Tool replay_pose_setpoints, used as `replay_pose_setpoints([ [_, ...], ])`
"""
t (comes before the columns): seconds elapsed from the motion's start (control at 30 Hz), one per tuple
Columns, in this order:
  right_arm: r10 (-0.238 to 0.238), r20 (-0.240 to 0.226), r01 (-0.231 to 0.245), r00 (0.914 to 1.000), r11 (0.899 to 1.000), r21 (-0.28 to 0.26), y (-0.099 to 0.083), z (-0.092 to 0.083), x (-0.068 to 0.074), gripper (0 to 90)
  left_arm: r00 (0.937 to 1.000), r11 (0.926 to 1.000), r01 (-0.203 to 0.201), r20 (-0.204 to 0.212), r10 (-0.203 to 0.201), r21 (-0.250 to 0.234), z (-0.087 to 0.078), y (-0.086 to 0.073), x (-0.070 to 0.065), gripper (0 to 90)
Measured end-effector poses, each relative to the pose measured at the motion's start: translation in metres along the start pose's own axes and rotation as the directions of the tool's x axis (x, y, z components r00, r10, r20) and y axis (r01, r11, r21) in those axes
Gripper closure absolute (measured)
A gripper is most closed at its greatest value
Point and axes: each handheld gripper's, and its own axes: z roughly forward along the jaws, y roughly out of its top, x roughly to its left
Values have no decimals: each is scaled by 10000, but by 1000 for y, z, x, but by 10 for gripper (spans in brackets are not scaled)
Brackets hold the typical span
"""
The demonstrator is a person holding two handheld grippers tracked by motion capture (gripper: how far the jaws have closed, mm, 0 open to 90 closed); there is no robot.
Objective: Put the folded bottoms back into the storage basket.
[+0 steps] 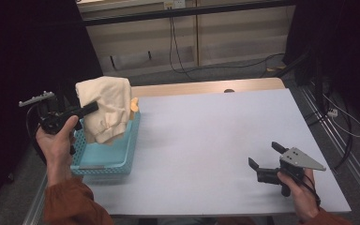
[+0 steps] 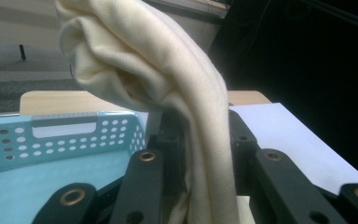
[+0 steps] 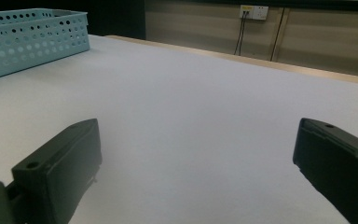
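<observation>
A cream cloth garment [image 1: 105, 108] hangs bunched above the light blue perforated basket [image 1: 127, 152] at the table's left edge. My left gripper [image 1: 92, 108] is shut on it, and in the left gripper view the cloth [image 2: 186, 116] runs down between the two black jaws. Its lower folds droop into the basket [image 2: 51, 135]. At the table's front right my right gripper [image 1: 265, 154] is open, held just above the white tabletop [image 3: 191, 107], with nothing between its jaws.
The basket [image 3: 28, 37] stands far off at the left in the right gripper view. A small yellowish thing [image 1: 134, 104] peeks out behind the cloth. Beyond the table's wooden far edge [image 1: 206, 86] lie floor cables and a wall panel. Dark curtains flank both sides.
</observation>
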Motion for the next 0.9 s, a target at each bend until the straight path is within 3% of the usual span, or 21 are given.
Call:
replay_pose_setpoints([
  [0.37,47,-1,-47,10000,10000,9,0,0,0,9,9991,9991,380,-204,-376,181,-3,-6,17,727],
  [0.43,36,-10,-36,10000,10000,12,0,0,1,9,9977,9977,625,-293,-618,243,-2,-7,20,728],
  [0.73,19,-32,-19,10000,10000,45,0,1,1,10,9934,9939,1054,-489,-1038,333,-2,-15,38,727],
  [0.9,12,-53,-11,10000,10000,66,0,2,1,10,9916,9904,1208,-542,-1173,669,5,-20,44,727],
])
